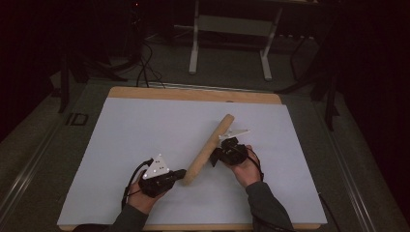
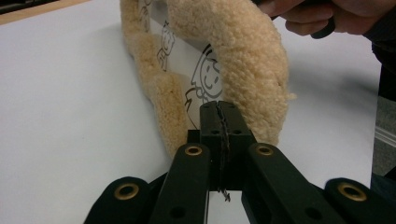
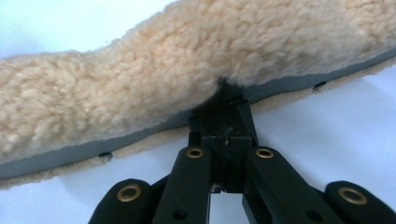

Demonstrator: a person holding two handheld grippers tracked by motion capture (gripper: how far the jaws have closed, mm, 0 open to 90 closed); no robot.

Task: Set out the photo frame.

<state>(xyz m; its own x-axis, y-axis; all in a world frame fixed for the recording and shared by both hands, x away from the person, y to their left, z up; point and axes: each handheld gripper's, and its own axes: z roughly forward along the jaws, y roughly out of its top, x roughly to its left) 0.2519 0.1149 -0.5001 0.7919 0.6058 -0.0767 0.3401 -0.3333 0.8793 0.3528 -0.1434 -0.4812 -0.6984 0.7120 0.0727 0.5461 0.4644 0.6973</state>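
Two hand-held tongs grip a long, tan fleece roll [image 1: 209, 150] over a white tabletop [image 1: 145, 135]. In the high view the roll runs obliquely from near the left tongs [image 1: 183, 175] up and away past the right tongs [image 1: 214, 157], its far end lying toward the middle of the tabletop. The left tongs, held in the person's left hand [image 1: 145, 195], meet the roll at its near end; the right tongs, in the right hand [image 1: 246, 169], meet it at its side about halfway along. In the left gripper view the jaws are pressed together on a thin white sheet [image 2: 198, 77] printed with cartoon figures, which sits between two fleece-covered edges of the roll [image 2: 243, 56]; the other hand [image 2: 322, 14] appears at the top right. In the right gripper view the right tongs [image 3: 227, 100] are pressed together, pinching the roll [image 3: 187, 70] where its fleece meets a grey edge strip [image 3: 93, 149], and the pile bulges around the jaw tips. A wooden border [image 1: 193, 93] shows along the far edge of the tabletop.
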